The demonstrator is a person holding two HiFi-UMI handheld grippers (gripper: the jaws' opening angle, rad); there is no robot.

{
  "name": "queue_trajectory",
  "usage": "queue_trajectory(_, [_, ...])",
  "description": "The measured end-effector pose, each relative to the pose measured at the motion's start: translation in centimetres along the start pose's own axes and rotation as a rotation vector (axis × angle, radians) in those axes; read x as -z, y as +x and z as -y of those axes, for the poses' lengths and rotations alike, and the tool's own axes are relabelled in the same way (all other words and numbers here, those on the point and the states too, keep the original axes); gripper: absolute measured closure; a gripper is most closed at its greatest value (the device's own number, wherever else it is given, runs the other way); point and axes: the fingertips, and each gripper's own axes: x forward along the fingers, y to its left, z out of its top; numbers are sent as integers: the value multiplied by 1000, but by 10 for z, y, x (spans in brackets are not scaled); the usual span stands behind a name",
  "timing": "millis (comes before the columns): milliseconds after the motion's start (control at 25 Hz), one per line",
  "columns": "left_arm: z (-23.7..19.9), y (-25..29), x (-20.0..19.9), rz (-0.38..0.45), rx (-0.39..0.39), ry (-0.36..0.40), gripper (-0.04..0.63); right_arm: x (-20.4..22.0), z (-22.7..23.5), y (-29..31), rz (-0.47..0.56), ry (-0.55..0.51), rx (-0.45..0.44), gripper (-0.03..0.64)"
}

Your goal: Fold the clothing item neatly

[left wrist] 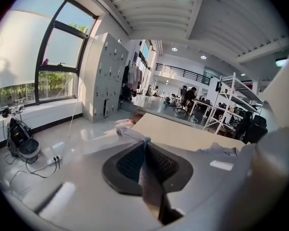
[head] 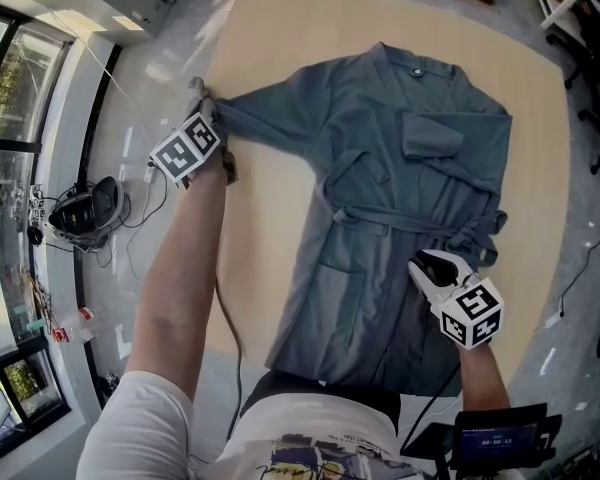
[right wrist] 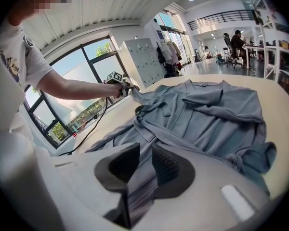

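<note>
the left gripper [head: 202, 98] was clamped on the sleeve [head: 265, 116], which stretched sideways from the robe [head: 380, 158] lying lengthwise on the table [head: 280, 38]; the right gripper [head: 428, 264] pinched the robe's lower front.

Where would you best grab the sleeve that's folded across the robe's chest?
At its cuff, I'd say. The sleeve lies doubled inward from the shoulder, flat on the robe, so the cuff's open end faces the robe's middle. Come from above on that side and pinch the cuff's edge, to lift only that layer.
</note>
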Motion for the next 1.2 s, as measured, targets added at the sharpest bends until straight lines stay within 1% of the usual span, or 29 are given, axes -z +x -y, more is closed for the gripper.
queue_trajectory(80, [10, -7, -9, 22, 23, 4, 572, -2, -1, -4, 6, 1, 2, 548])
queue_trajectory(280, [37, -22, -27, 70, 78, -23, 572, -4, -4, -12, 18, 7, 4, 548])
queue_trajectory(480, [80, -30, -37, 109, 157, -25, 572, 5, 0, -17, 33, 23, 15, 548])
queue_trajectory(560, [101, -34, -39, 119, 184, -13, 572, 7, 4, -20, 40, 31, 22, 548])
queue_trajectory(720, [156, -39, -37, 125, 283, 5, 572, 12, 10, -25, 62, 49, 35, 548])
queue_trajectory(840, [195, -42, -35, 133, 342, 30, 572, 18, 11, -27, 75, 65, 40, 548])
queue_trajectory(1200, [301, -58, -6, 110, 501, 45, 572, 36, 22, -46, 93, 105, 67, 548])
